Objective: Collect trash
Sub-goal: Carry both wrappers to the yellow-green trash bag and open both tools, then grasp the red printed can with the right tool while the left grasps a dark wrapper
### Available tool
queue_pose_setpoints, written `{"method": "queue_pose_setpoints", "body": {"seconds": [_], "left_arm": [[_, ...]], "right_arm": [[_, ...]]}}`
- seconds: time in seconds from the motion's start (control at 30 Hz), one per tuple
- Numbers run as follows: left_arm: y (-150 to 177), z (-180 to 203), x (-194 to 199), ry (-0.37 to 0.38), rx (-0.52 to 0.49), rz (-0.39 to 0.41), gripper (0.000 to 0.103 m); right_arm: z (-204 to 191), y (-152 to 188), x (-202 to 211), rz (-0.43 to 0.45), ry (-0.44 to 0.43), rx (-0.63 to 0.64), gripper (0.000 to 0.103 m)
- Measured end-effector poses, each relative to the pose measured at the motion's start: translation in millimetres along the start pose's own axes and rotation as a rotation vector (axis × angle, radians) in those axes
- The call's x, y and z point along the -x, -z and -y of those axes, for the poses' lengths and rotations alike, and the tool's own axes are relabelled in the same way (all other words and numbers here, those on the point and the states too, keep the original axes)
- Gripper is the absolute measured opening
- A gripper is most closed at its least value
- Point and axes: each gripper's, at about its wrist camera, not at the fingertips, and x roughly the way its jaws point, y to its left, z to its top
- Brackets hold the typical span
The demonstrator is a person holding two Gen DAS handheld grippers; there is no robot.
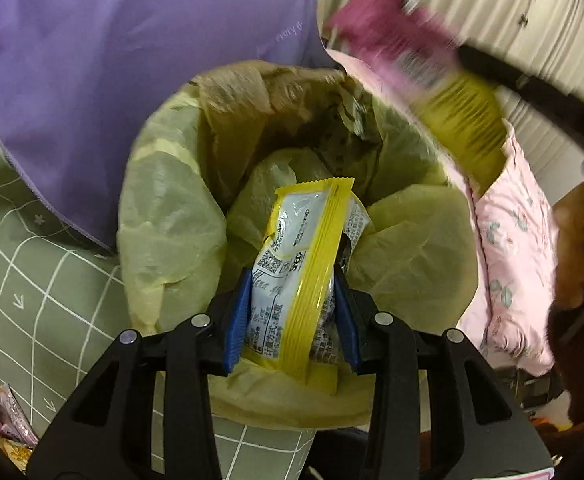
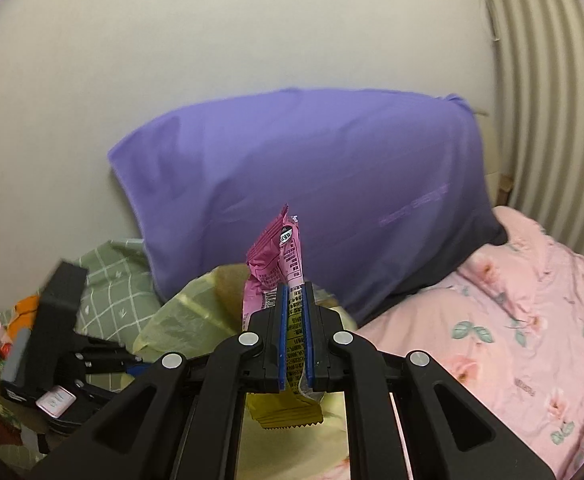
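My left gripper (image 1: 292,276) is shut on a yellow and white snack wrapper (image 1: 303,260) and holds it over the mouth of a bin lined with a yellow-green bag (image 1: 172,216). My right gripper (image 2: 295,290) is shut on a pink and yellow wrapper (image 2: 276,260). That wrapper shows blurred in the left wrist view (image 1: 419,80), above the bin's far right rim. The bin liner (image 2: 180,312) lies just below and left of the right gripper. The left gripper's body (image 2: 52,320) shows at the left of the right wrist view.
A purple pillow (image 2: 311,184) leans on the wall behind the bin. A pink floral quilt (image 2: 511,320) lies to the right. A green checked sheet (image 1: 32,280) lies to the left, with more small wrappers (image 1: 8,420) at its lower left edge.
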Motion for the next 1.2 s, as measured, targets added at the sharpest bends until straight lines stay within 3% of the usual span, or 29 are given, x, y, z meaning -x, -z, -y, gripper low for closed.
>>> {"method": "queue_pose_setpoints", "body": {"seconds": [0.23,0.3,0.33,0.4,0.7,0.8,0.97,1.07,1.2], "left_arm": [[2.7,-21.9,45.7,0.018,0.08,0.117,0.055],[5.1,-25.7,60.2,0.006,0.106,0.16,0.061],[6.9,-27.7,68.2,-0.002,0.118,0.183,0.062],[12.4,-29.2,79.9,-0.03,0.134,0.219,0.062],[66.2,-59.4,123.8,-0.246,0.289,0.341,0.062],[88.3,-76.2,145.4,-0.323,0.358,0.371,0.062],[136.2,-107.3,179.1,-0.475,0.49,0.413,0.062],[173.9,-128.2,205.0,-0.579,0.591,0.44,0.062],[239.0,-159.4,236.8,-0.687,0.818,0.452,0.062]], "right_arm": [[-10.6,12.9,-27.7,-0.049,-0.044,0.002,0.01],[-12.2,16.7,-31.2,-0.055,-0.048,0.008,0.018],[-14.0,18.5,-32.3,-0.056,-0.042,0.018,0.027],[-16.2,20.0,-33.2,-0.06,-0.04,0.029,0.029],[-37.0,13.9,-20.2,-0.038,-0.078,0.046,0.029],[-57.3,8.8,-14.3,-0.019,-0.146,0.058,0.031],[-98.0,4.7,-13.3,-0.001,-0.293,0.086,0.044],[-123.8,5.1,-16.6,-0.012,-0.356,0.119,0.045],[-161.4,9.6,-23.4,-0.047,-0.452,0.165,0.053]]}}
